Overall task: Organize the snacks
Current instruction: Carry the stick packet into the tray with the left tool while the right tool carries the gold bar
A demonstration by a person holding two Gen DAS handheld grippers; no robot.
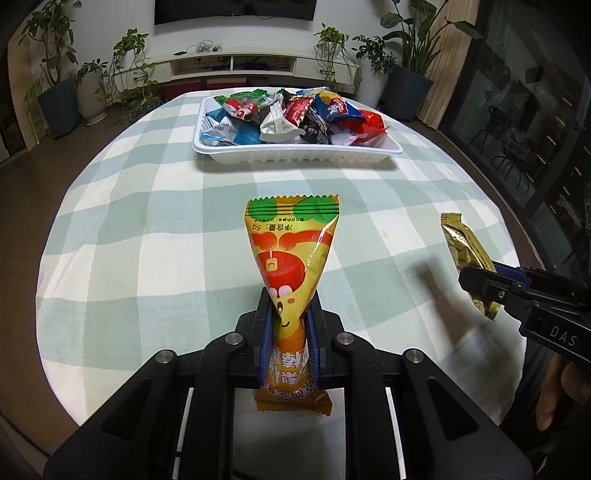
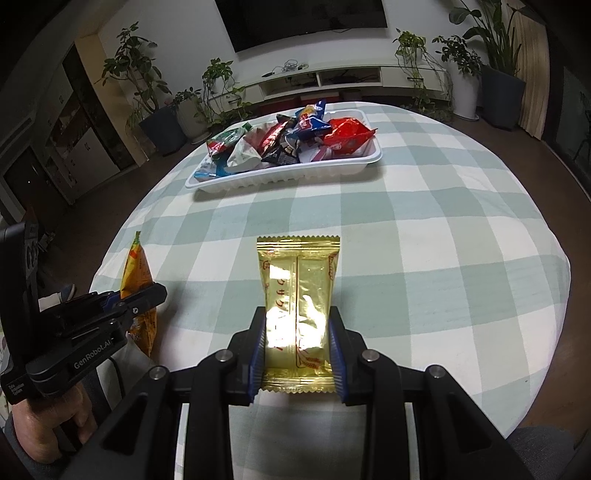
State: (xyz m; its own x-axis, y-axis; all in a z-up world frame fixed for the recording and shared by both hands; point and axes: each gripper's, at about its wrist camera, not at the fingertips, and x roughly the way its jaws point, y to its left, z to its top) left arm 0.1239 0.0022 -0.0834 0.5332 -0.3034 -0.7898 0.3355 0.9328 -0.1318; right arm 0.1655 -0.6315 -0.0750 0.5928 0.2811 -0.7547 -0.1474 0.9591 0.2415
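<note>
Wall-mounted black TV screen (image 1: 235, 11) cut off at top edge, both views. White plastic tray (image 1: 295, 150): lower snack packets hidden under upper ones; wrapper print too small to read.

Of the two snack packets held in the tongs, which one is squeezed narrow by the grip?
The orange-and-yellow packet in the left tongs: pinched to a narrow waist, fanning out above. The gold packet in the right tongs stays flat, held by its edges.

I count one white tray (image 1: 295, 151) in the upper middle of the frame, with a heap of snack packets (image 1: 291, 116) too jumbled to number. Lower down I see one orange packet (image 1: 290, 258) at centre and one gold packet (image 2: 297, 314), making two loose.
</note>
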